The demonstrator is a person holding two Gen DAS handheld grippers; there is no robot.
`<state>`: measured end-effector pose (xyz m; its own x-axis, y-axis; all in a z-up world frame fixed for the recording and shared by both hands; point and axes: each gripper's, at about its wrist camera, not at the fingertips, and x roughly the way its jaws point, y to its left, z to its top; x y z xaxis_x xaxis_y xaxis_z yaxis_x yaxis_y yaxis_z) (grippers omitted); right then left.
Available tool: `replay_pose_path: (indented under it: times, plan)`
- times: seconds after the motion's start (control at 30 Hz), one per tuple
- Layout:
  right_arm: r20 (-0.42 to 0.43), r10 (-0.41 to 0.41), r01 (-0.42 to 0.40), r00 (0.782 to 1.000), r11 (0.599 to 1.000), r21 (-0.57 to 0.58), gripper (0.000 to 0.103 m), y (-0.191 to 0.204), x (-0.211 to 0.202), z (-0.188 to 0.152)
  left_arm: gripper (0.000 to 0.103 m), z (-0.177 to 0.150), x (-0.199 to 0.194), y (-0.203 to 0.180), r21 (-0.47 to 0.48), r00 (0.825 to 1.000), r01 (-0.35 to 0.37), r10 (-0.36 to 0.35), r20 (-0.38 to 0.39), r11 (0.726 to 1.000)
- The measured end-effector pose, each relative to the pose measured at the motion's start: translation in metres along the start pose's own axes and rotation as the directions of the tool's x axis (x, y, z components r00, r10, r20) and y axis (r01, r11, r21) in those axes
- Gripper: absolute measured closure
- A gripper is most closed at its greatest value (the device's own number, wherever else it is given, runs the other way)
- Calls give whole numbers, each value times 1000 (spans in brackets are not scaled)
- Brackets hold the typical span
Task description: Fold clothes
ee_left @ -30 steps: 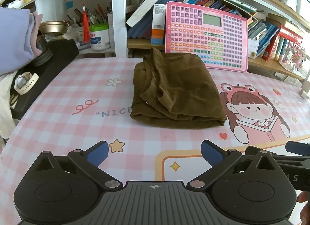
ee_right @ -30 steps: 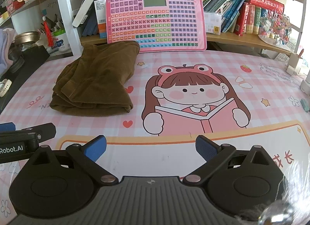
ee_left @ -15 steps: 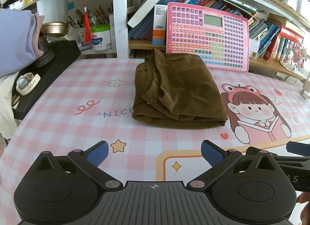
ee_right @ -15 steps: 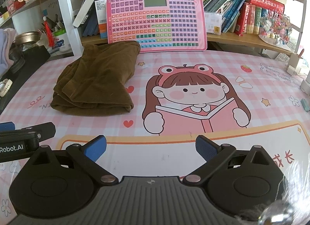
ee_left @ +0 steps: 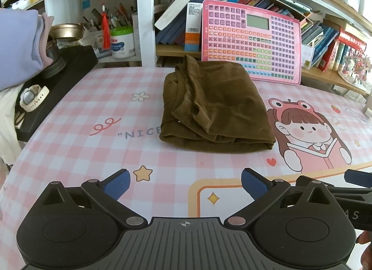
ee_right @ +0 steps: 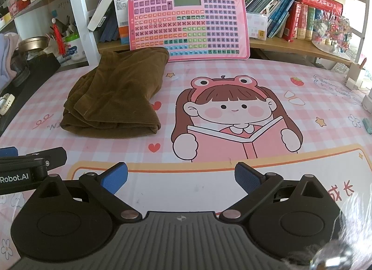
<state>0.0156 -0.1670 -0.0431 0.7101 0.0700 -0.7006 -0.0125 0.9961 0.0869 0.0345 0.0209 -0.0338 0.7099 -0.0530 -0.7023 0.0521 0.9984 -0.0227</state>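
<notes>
Lying folded ahead of both wide-open grippers, left and right, the brown corduroy garment hasn't shifted; folding looks finished.

Your brown garment lies folded in a loose rectangle w/ rumpled layers, flat on bench, far-centre.

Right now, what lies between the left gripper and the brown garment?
Nothing solid. In the left wrist view, only bare tablecloth, printed with a yellow star, separates the open left gripper from the folded brown garment.
</notes>
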Motion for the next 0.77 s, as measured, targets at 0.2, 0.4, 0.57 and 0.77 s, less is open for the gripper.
replay_pose_path:
  times: [0.2, 0.4, 0.57, 0.77]
  plan:
    - [-2, 0, 0, 1000, 1000, 0, 4, 0, 0, 0, 0, 0, 1, 1, -9, 1000, 1, -1, -8, 1000]
    - [-6, 2, -2, 1000, 1000, 1, 3, 0, 0, -1, 0, -1, 2, 2, -18, 1000, -4, 3, -18, 1000]
    - [-7, 5, -5, 1000, 1000, -2, 3, 1, 1, -1, 0, -2, 3, 4, -28, 1000, -11, 11, -29, 1000]
    - [-9, 7, -7, 1000, 1000, -2, 3, 2, 1, -1, 0, -3, 2, 5, -26, 1000, -8, 7, -30, 1000]
